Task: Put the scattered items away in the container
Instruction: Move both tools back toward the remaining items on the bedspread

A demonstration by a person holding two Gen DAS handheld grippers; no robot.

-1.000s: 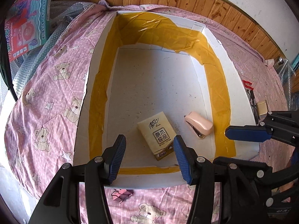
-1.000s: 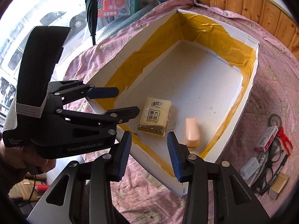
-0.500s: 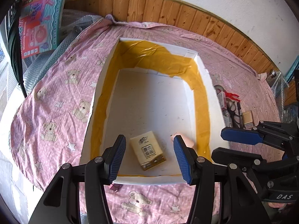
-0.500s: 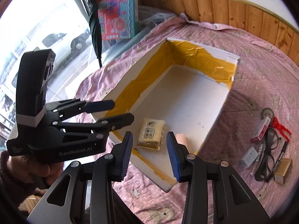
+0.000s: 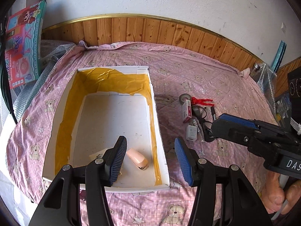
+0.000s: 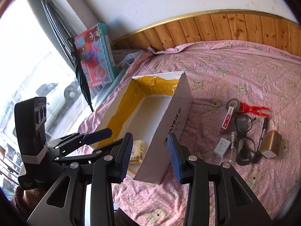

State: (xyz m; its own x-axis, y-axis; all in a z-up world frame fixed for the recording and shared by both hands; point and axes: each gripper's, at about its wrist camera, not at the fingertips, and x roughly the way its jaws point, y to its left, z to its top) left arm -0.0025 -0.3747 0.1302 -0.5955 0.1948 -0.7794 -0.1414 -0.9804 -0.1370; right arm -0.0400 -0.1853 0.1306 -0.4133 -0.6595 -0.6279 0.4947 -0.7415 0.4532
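- Pulled back and up from the box within the last second, both views; far more of the pink bear-print quilted bed cover (image 5: 197,69) taken in than a second earlier, when the box filled the frame.
- Sat on that cover, toward its left: the open white cardboard box lined with yellow tape (image 5: 159,150), rim and right outer wall now plain in the right view (image 6: 175,124).
- Hung spread and empty over the box's near right corner: left tongs (image 5: 150,159), nothing between the blue pads.
- Likewise spread and empty, right tongs (image 6: 149,154), straddling the near end of the box wall from above, apart from it.
- Already inside, at the near end of the box floor: the tan paper tissue pack (image 6: 136,151), half hidden behind a left pad in the left view, and just beside it the pale pink plastic stapler (image 5: 137,159).
- Still out on the cover, well to the right of the box, in one loose cluster: black-framed glasses (image 6: 244,139), gold rectangular tin (image 6: 270,146), red-and-white flat carton (image 6: 228,119), grey tape roll (image 6: 233,103), red plastic clip (image 6: 253,109), black marker pen (image 6: 263,130), small white packet (image 6: 223,146), thin clear vial (image 6: 232,146).
- Read as a withdrawal after a drop: two items stowed, most left; next reach likely toward that cluster, nearer the right tongs.
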